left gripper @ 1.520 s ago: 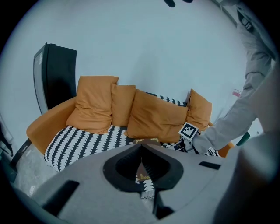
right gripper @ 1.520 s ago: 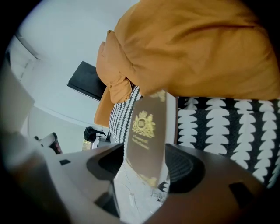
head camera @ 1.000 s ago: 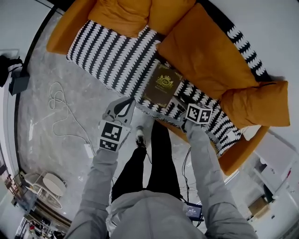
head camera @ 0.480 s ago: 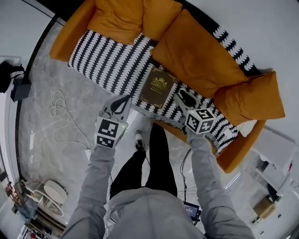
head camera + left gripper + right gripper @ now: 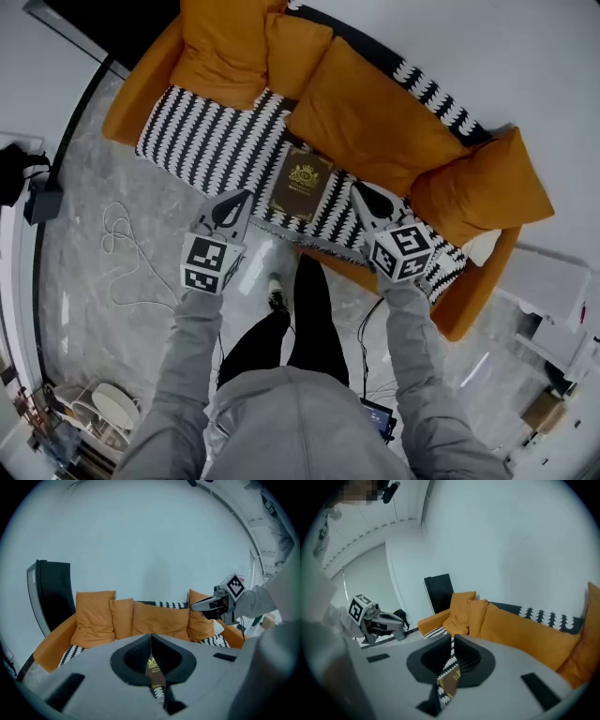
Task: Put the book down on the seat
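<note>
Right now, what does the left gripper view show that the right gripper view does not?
Only the left gripper view shows the right gripper, whose jaws have just been closing with nothing between them. Only the right gripper view shows the left gripper. Both show the book on the sofa and a black panel beside it.

A light grey long-sleeved top (image 5: 281, 422) and black trousers (image 5: 314, 323) are worn. The left gripper (image 5: 242, 195) and the right gripper (image 5: 357, 187) are built as grey tapered shells with black-lined jaws. Each is capped by a white cube (image 5: 208, 264) printed with black square markers.
</note>
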The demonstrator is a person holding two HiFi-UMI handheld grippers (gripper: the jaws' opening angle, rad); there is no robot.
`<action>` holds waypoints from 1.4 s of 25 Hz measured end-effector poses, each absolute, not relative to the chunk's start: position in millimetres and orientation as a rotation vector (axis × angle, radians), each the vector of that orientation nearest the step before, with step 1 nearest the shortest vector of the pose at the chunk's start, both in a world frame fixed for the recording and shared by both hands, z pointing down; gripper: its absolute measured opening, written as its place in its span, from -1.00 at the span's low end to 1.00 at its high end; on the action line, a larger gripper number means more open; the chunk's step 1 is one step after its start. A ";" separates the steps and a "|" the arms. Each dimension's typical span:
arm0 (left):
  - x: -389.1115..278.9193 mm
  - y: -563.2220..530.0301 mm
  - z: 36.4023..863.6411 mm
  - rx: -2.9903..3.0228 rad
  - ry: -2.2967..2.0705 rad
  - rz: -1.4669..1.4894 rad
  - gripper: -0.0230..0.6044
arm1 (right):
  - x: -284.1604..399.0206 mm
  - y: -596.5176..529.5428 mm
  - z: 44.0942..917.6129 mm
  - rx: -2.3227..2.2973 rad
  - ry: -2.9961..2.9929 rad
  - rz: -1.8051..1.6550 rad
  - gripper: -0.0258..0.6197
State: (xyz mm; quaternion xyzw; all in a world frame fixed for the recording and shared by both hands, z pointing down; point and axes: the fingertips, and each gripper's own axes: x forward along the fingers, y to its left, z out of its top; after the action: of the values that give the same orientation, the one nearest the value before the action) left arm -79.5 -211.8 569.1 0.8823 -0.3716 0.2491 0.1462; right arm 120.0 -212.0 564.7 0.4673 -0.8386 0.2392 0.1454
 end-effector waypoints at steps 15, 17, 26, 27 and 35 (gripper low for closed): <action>-79.5 -189.9 472.7 2.684 -1.122 0.641 -0.84 | 127.3 -169.6 457.3 1.466 -2.429 0.559 -0.82; -82.4 -185.4 462.1 2.702 -1.136 0.632 -0.84 | 126.6 -165.4 445.0 1.468 -2.420 0.514 -0.82; -87.0 -156.5 398.7 2.816 -1.192 0.578 -0.84 | 117.9 -128.6 379.5 1.517 -2.424 0.336 -0.82; -87.9 -153.5 389.4 2.832 -1.199 0.567 -0.84 | 117.3 -123.3 372.4 1.522 -2.421 0.318 -0.82; -83.3 -124.7 320.8 2.955 -1.241 0.455 -0.85 | 122.5 -85.3 312.7 1.637 -2.412 0.178 -0.82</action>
State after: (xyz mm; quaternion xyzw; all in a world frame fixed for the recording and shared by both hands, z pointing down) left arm -83.3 -124.7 320.8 0.9118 -0.3830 0.1403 -0.0476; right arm 122.5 -85.3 312.7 0.5570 -0.8209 0.0606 0.1103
